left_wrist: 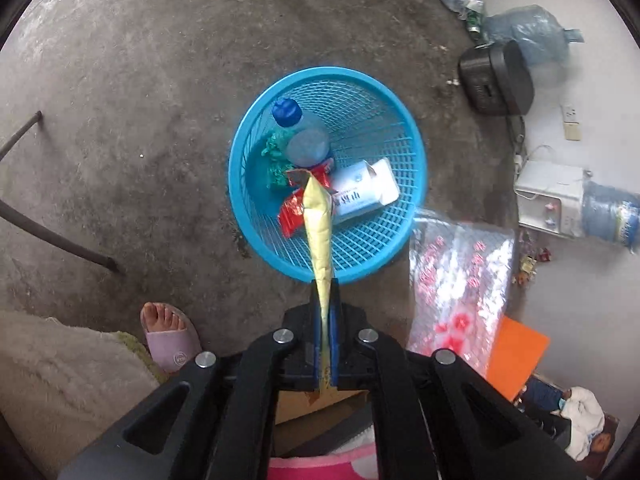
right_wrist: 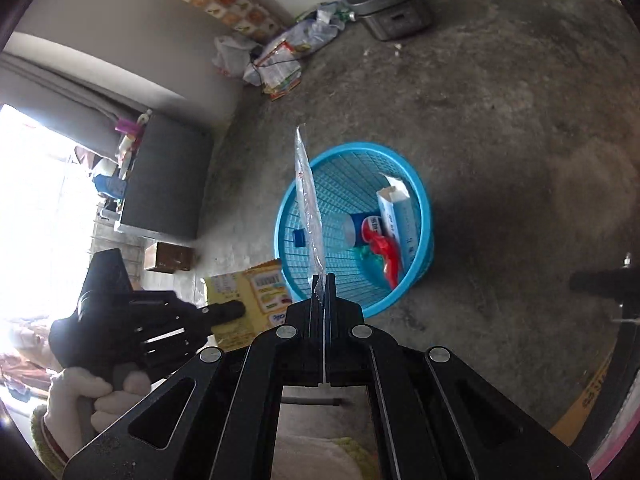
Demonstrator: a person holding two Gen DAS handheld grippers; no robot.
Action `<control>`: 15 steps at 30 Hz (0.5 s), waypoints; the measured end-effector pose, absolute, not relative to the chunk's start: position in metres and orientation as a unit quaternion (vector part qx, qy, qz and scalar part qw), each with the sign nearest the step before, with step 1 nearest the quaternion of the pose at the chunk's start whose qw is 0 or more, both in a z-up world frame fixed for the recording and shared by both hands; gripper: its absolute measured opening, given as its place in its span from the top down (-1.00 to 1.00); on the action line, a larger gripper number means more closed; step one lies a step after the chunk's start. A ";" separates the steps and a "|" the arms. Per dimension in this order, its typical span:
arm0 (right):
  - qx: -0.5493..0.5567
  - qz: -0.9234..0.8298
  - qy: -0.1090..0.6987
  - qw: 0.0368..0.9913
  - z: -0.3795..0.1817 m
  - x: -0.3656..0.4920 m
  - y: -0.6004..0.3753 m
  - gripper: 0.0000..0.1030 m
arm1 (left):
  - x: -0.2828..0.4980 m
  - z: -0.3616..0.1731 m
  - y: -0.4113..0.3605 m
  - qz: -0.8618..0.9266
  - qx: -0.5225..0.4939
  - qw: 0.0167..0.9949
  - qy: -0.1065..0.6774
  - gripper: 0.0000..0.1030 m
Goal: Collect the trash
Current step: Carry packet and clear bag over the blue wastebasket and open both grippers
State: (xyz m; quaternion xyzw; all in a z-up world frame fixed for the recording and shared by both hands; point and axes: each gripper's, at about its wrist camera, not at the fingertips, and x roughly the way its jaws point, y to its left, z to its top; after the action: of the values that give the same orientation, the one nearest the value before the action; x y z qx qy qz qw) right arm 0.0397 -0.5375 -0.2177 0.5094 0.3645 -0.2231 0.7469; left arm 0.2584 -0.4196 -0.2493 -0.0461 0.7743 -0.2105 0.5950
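Observation:
A blue mesh basket [left_wrist: 384,92] stands on the concrete floor and also shows in the right wrist view [right_wrist: 420,188]. It holds a plastic bottle [left_wrist: 304,136], a white carton [left_wrist: 366,188], a red wrapper [left_wrist: 294,210] and green trash. My left gripper [left_wrist: 326,284] is shut on a yellow snack packet [left_wrist: 318,232], held over the basket's near rim. In the right wrist view the left gripper [right_wrist: 236,310] holds that yellow packet [right_wrist: 260,288] left of the basket. My right gripper [right_wrist: 323,278] is shut on a clear plastic wrapper [right_wrist: 308,200], edge-on above the basket's left rim.
A rice cooker [left_wrist: 496,78] and water jugs [left_wrist: 532,32] stand by the wall. A clear printed bag [left_wrist: 456,276] and an orange sheet [left_wrist: 518,356] lie right of the basket. A foot in a slipper [left_wrist: 170,334] is at lower left. Loose litter [right_wrist: 280,64] lies in the corner.

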 end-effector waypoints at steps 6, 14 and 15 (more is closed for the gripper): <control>0.527 -0.227 0.371 0.730 -0.231 0.034 -0.550 1.00 | 0.280 -0.288 -0.433 -0.165 -0.067 0.579 0.796 0.14; 0.517 -0.198 0.421 0.718 -0.256 0.056 -0.554 1.00 | 0.293 -0.221 -0.424 -0.216 -0.058 0.627 0.746 0.10; 0.508 -0.188 0.434 0.720 -0.259 0.063 -0.552 1.00 | 0.294 -0.205 -0.420 -0.229 -0.056 0.636 0.734 0.08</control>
State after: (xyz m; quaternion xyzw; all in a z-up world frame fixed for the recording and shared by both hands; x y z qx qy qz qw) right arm 0.0628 -0.5523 -0.2585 0.5085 0.4336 -0.1883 0.7197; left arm 0.2939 -0.4203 -0.2054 -0.0562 0.7344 -0.2287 0.6365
